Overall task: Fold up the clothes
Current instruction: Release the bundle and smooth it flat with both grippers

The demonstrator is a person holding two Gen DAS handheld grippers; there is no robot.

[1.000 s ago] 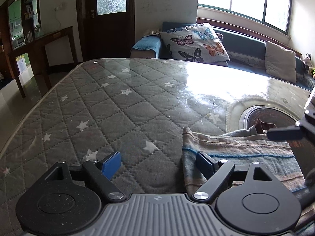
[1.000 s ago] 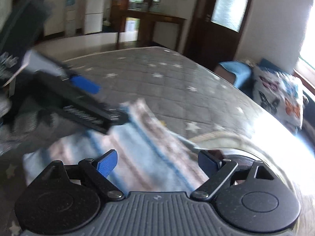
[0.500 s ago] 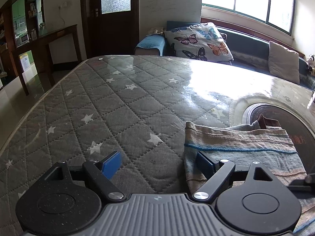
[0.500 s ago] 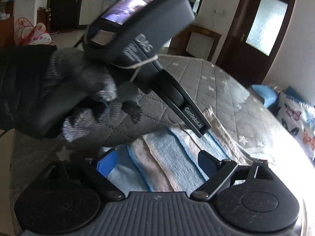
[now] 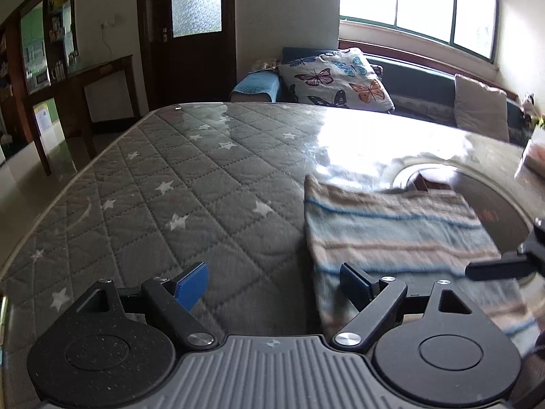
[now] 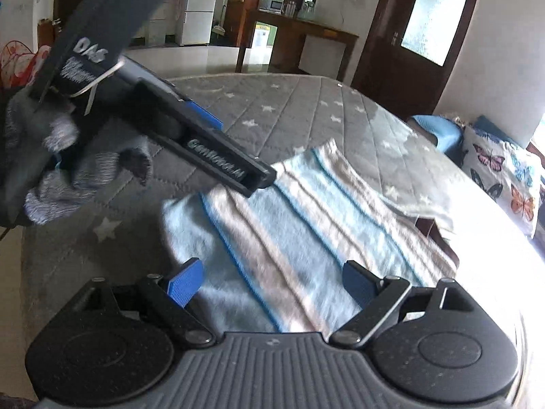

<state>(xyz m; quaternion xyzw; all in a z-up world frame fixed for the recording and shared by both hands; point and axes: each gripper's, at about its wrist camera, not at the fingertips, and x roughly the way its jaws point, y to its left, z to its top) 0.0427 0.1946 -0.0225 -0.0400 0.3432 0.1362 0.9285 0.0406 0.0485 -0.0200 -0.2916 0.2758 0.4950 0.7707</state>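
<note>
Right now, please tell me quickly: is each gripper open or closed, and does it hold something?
Left gripper: open, holding nothing; one finger over the striped towel.
Right gripper: open, holding nothing, above the same towel.

Black left gripper (image 5: 274, 284) with blue pads, silver screws, ribbed grey housing (apparently "GenRobot.AI" lettering), grey knitted glove (image 6: 58, 170).

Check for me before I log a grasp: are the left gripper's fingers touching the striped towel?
Cannot tell. In the right wrist view the left gripper hangs over the striped towel, but no gap or contact shows plainly.
</note>
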